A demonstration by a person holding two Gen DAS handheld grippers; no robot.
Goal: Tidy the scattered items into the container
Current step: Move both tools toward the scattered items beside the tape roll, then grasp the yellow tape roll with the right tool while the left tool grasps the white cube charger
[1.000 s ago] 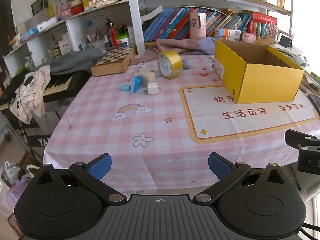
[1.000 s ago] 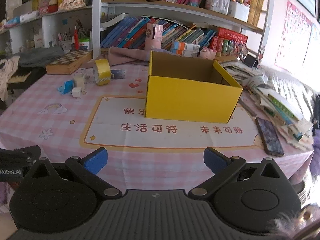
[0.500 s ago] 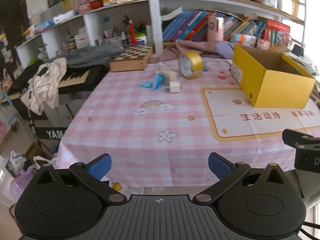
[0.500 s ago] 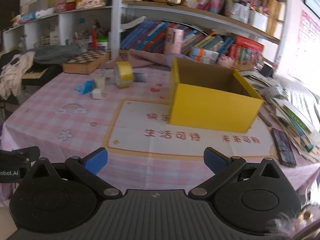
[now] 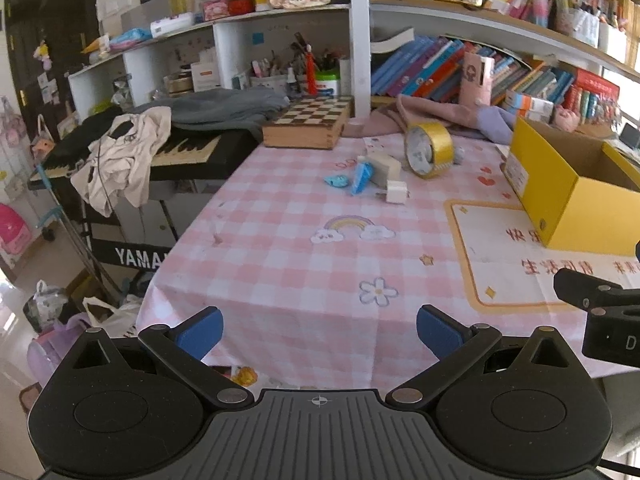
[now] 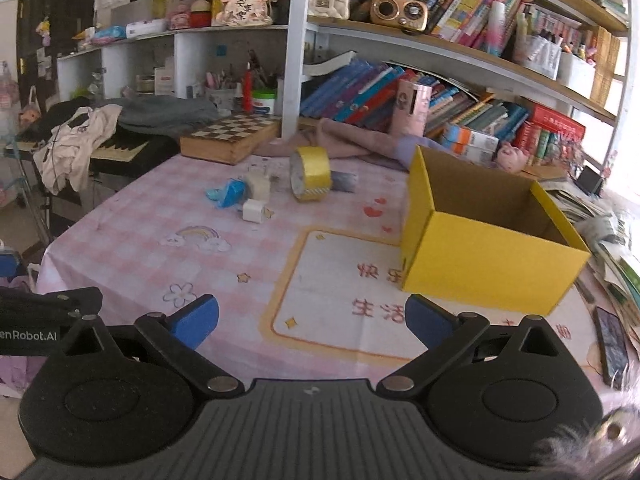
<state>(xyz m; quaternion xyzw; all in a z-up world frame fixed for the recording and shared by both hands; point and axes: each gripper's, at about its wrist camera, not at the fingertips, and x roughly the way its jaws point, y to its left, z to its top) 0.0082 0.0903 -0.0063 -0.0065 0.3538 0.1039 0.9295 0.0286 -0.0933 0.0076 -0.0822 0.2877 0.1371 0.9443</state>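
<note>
An open yellow cardboard box stands on the right of the pink checked table. Scattered at the far middle are a yellow tape roll, a white charger cube, a cream block, and blue items. My left gripper is open and empty at the table's near edge. My right gripper is open and empty over the near edge, left of the box.
A wooden chessboard box and pink cloth lie at the back. A keyboard with clothes stands left of the table. A phone and stacked papers lie right of the yellow box. Shelves of books rise behind.
Both grippers have swung left, so the scattered items sit nearer the middle of each view and the box has shifted right. Both stay open.
</note>
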